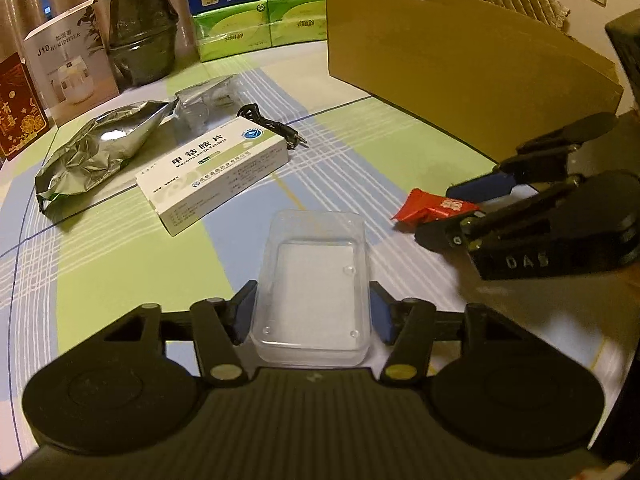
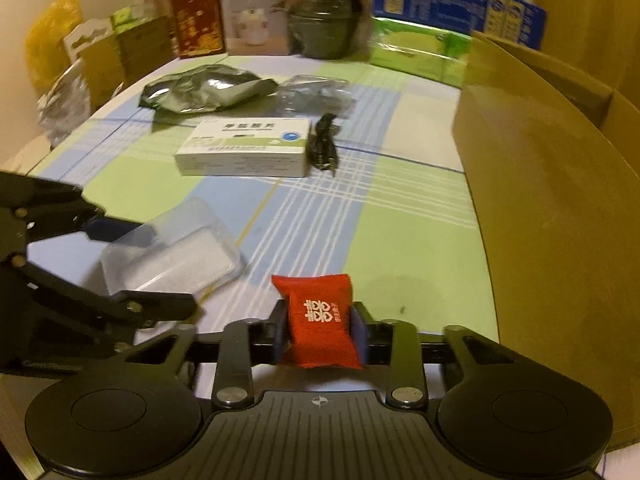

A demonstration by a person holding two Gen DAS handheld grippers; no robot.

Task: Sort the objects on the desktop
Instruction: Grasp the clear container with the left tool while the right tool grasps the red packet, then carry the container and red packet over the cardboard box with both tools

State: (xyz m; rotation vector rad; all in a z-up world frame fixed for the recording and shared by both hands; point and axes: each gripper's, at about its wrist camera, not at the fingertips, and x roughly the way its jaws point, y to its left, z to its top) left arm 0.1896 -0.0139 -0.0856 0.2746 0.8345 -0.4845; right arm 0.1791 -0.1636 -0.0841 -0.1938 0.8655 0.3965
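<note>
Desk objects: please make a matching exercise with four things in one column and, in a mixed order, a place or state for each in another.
Things:
1. clear plastic case
2. red packet
3. medicine box
4. black cable

Places or states:
A. lying beside the medicine box
B. between the left tongs
C. flat on the table, not held
D. between the right tongs

Pairs: 1-B, 2-D, 3-C, 4-A
</note>
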